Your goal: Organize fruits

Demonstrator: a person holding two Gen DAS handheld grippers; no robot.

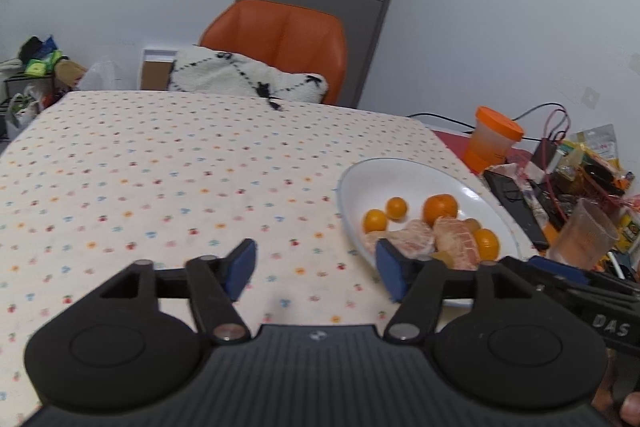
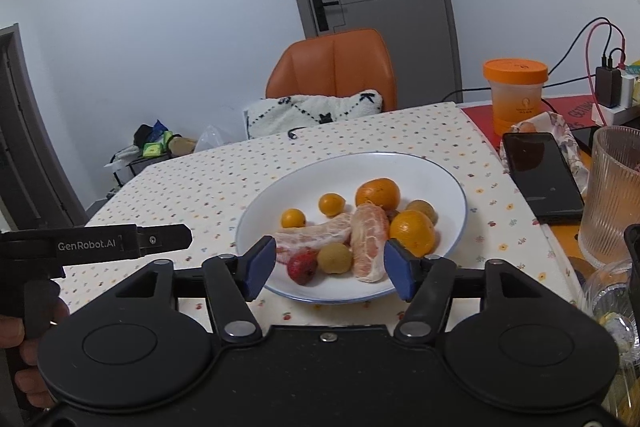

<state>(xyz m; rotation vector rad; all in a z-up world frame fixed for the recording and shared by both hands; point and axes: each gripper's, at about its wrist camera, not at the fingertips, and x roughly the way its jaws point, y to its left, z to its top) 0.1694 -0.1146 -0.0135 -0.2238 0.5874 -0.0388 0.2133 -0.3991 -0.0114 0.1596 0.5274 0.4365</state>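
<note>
I've got my left gripper [image 1: 316, 269] hanging over the dotted tablecloth [image 1: 160, 179], its blue pads spread wide with nothing between them; the right-hand pad sits in front of the near edge of the white plate [image 1: 472, 195], though I can't tell if it touches. My right gripper [image 2: 330, 267] is also wide open and empty, poised at the near rim of the same plate, pads apart on either side of the fruit. All the fruit sits on the plate: a peeled pomelo segment [image 2: 370, 239], a second segment [image 2: 316, 237], oranges [image 2: 378, 193], small yellow ones [image 2: 332, 204], a red fruit [image 2: 302, 268] and a greenish one [image 2: 338, 258].
</note>
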